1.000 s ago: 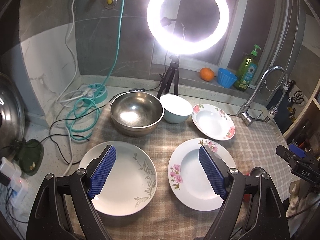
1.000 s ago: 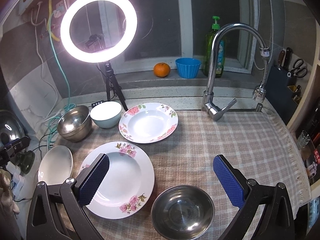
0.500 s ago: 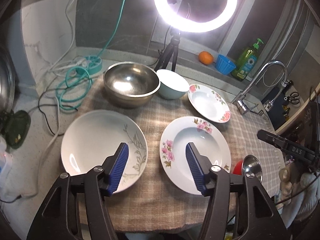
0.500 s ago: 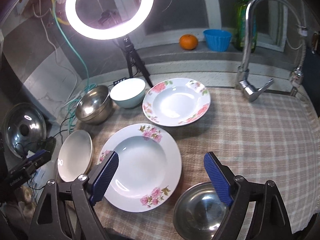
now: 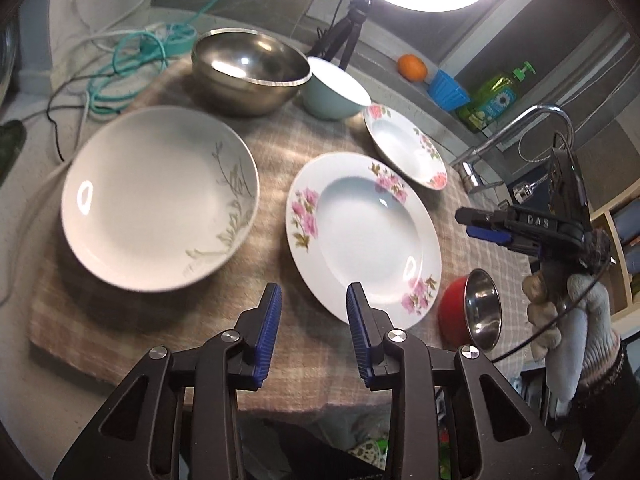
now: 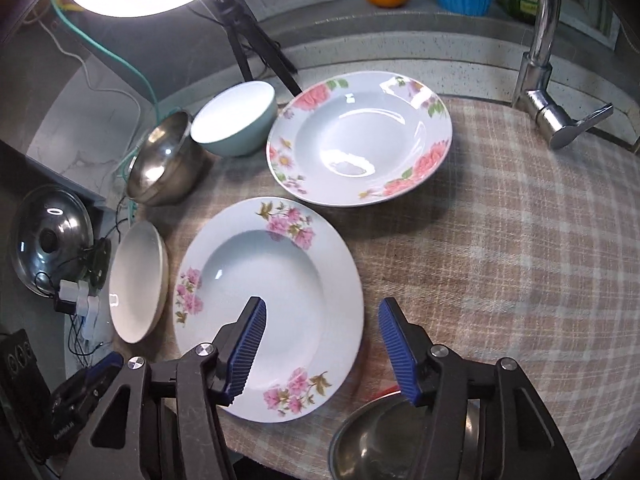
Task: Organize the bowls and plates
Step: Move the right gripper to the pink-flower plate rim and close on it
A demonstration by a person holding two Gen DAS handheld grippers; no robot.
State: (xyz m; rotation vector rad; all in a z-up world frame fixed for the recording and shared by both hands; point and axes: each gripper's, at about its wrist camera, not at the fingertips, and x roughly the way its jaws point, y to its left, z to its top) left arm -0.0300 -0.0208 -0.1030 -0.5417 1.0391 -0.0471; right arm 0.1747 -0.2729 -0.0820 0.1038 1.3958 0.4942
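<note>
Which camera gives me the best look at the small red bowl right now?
The left wrist view. There the small red bowl shows whole beside the pink-flowered plate, with its red outside and steel inside. The right wrist view catches only part of the bowl's steel rim at the bottom edge, behind the right gripper.

Raised letters reading "DAS" are showing on the side of the black plastic body of the right gripper, which is reaching in from the right above the small red-sided steel bowl in the left wrist view. Small white print is running along the black body of the left gripper, low in the left corner of the right wrist view, but it is too blurred to read. The label on the green soap bottle is showing a flower picture with no legible words.
</note>
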